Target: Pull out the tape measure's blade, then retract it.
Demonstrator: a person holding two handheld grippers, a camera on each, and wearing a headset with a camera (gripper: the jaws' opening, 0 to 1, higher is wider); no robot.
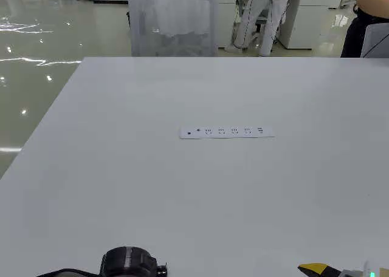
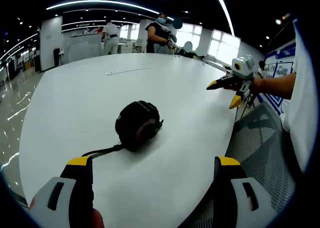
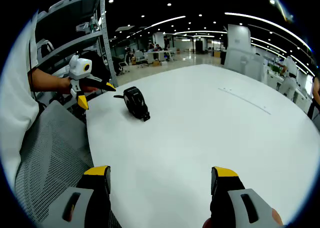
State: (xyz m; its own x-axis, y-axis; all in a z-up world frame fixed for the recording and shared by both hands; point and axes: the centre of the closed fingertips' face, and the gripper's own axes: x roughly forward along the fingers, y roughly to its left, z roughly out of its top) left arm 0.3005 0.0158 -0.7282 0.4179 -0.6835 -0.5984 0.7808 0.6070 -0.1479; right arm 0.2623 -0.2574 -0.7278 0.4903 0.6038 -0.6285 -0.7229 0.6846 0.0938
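Note:
A black tape measure [image 1: 127, 262] lies on the white table [image 1: 243, 186] near its front edge, with a black strap trailing off to the left. In the left gripper view the tape measure [image 2: 138, 124] sits just ahead of my left gripper [image 2: 150, 173], which is open with nothing between its jaws. My right gripper [image 3: 157, 180] is open too, over bare table, with the tape measure [image 3: 135, 101] well ahead of it to the left. A yellow fingertip [image 1: 313, 268] of the right gripper shows at the head view's bottom right. The left gripper [image 3: 92, 90] and the right gripper [image 2: 225, 90] each appear in the other's view.
A white power strip [image 1: 226, 132] is set flat in the middle of the table. A grey mesh chair [image 1: 173, 25] stands at the far edge, and people stand by white cabinets [image 1: 307, 19] beyond. A mesh chair back [image 3: 47, 148] is close at the near edge.

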